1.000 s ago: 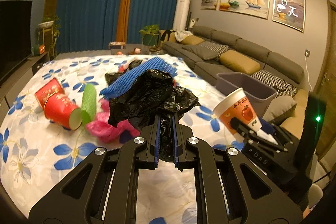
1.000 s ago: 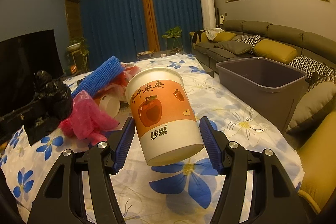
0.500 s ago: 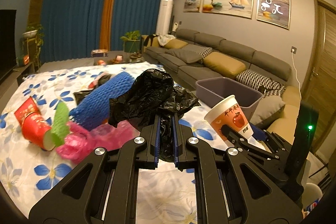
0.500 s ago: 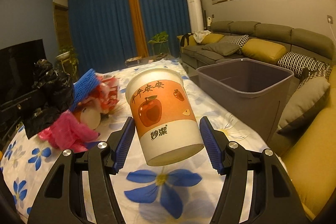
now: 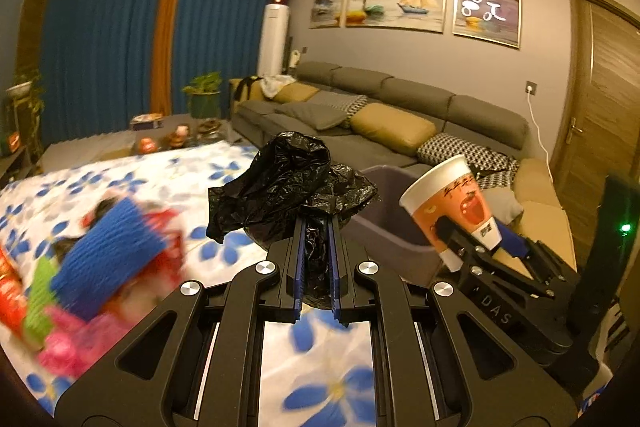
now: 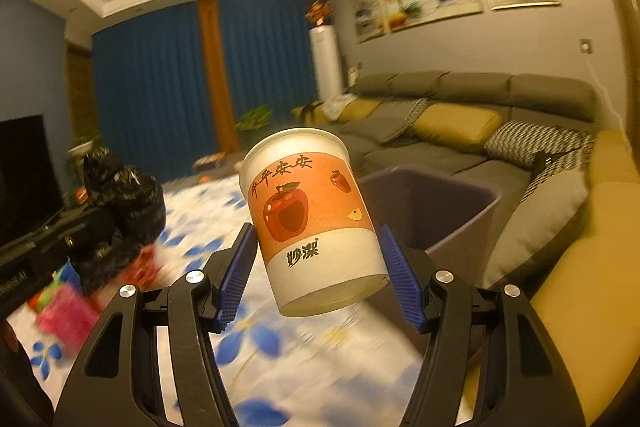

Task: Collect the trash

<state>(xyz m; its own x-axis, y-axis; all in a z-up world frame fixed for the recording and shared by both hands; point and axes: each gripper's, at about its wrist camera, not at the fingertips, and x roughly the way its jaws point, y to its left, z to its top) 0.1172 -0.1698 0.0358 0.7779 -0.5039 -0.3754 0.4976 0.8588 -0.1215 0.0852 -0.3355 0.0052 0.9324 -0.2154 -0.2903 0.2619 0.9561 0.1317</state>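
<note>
Both hands carry a load toward the bin. The left hand-held gripper (image 5: 316,267) is nearly closed, its blue pads pinching a crumpled black plastic bag (image 5: 292,187) that billows above the fingertips. The right hand-held gripper (image 6: 316,271) stands at a middling width, clamped on the lower half of a paper cup (image 6: 312,219) with an apple print, cup tilted and rim up. Neither grip has altered over the last second. What has changed is the view: a second ago the grey bin (image 6: 440,211) sat off to the right of both cameras, with the flowered worktop (image 5: 320,379) filling the foreground; now the bin lies directly behind the cup in the right wrist view and just behind the bag in the left wrist view, and the worktop is motion-blurred. The remaining litter, a blue foam sleeve (image 5: 108,251), a pink wrapper (image 5: 72,343) and red cups, has slid to the left edge of the left wrist view and is smeared by the swing. Judgement: this is the transport phase, both items lifted clear and heading for the bin next to the sofa (image 5: 400,115). Neither item appears to be over the opening yet. Next step is probably to finish the reach, then release. Risk: the bag is light and may cling to the pads; several pieces remain on the worktop, so the task is far from done.
</note>
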